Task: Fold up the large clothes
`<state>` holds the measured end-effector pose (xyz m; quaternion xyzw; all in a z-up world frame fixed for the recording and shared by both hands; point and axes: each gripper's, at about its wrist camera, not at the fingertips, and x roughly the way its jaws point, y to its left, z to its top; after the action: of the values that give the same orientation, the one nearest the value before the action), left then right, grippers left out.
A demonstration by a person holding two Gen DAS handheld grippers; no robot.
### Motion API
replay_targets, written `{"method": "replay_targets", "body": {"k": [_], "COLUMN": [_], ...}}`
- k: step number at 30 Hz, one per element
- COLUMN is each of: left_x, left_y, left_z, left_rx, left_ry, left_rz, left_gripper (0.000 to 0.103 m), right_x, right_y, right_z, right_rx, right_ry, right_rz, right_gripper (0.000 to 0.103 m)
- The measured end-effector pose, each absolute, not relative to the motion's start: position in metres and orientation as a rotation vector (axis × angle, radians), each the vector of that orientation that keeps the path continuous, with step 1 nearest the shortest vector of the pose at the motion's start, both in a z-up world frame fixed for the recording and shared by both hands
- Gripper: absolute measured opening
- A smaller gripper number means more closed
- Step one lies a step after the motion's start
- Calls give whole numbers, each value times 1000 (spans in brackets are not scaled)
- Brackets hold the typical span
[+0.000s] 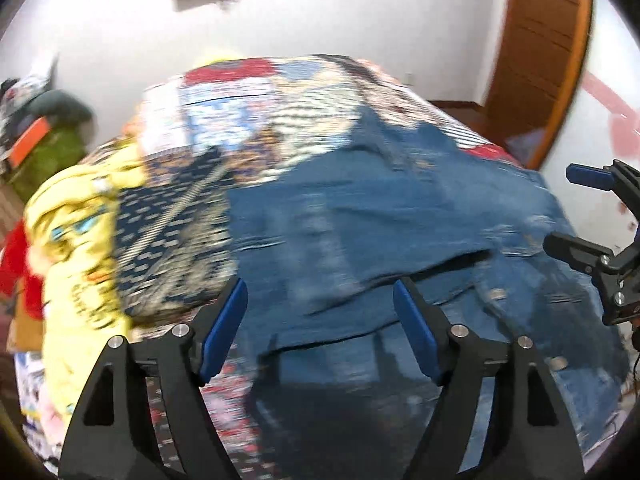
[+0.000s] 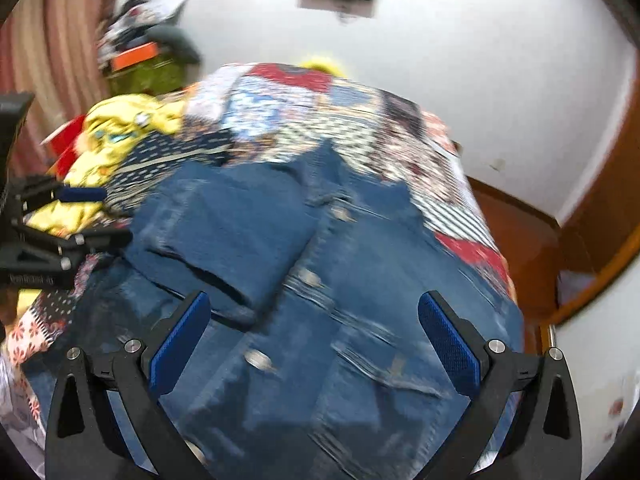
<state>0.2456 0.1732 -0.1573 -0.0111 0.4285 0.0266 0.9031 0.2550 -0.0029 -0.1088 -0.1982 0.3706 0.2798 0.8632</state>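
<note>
A blue denim jacket (image 1: 360,232) lies spread on a bed with a patchwork cover (image 1: 248,120); it also shows in the right wrist view (image 2: 320,280), with one sleeve (image 2: 224,232) folded across its body. My left gripper (image 1: 320,316) is open and empty, above the jacket's near part. My right gripper (image 2: 314,336) is open and empty, above the jacket's front with its metal buttons. Each gripper shows in the other's view: the right gripper (image 1: 560,208) at the right edge, the left gripper (image 2: 112,216) at the left edge. Both views are motion-blurred.
Yellow clothing (image 1: 80,232) and something red (image 1: 16,264) are piled at the bed's left side. A green heap with an orange box (image 2: 140,64) stands by the wall. A wooden door (image 1: 540,60) is at the right, a striped curtain (image 2: 52,40) at the left.
</note>
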Motion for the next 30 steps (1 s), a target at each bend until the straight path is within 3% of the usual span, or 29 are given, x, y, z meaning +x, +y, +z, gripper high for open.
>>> {"method": "replay_targets", "body": {"k": [13, 19, 22, 24, 26, 29, 30], "left_x": [201, 194, 194, 195, 196, 197, 198], "left_y": [260, 272, 275, 277, 276, 271, 270], "left_z": [-198, -219, -224, -225, -224, -219, -218], "left_rx": [-174, -245, -275, -286, -288, -280, -276], "left_ry": [941, 973, 987, 990, 989, 984, 982], "left_rz": [212, 225, 226, 227, 227, 223, 221], "left_gripper": [79, 79, 79, 79, 79, 79, 79], "right_x": [273, 276, 276, 275, 274, 270, 271], "right_y": [118, 139, 145, 147, 147, 144, 141], "right_z": [-180, -201, -203, -203, -202, -195, -192], "right_rx": [-728, -808, -798, -775, -758, -741, -730], "right_ry": [891, 921, 917, 938, 940, 923, 917], "right_rz": [742, 756, 792, 835, 853, 863, 855], "right_gripper": [101, 90, 75, 56, 45, 18, 15]}}
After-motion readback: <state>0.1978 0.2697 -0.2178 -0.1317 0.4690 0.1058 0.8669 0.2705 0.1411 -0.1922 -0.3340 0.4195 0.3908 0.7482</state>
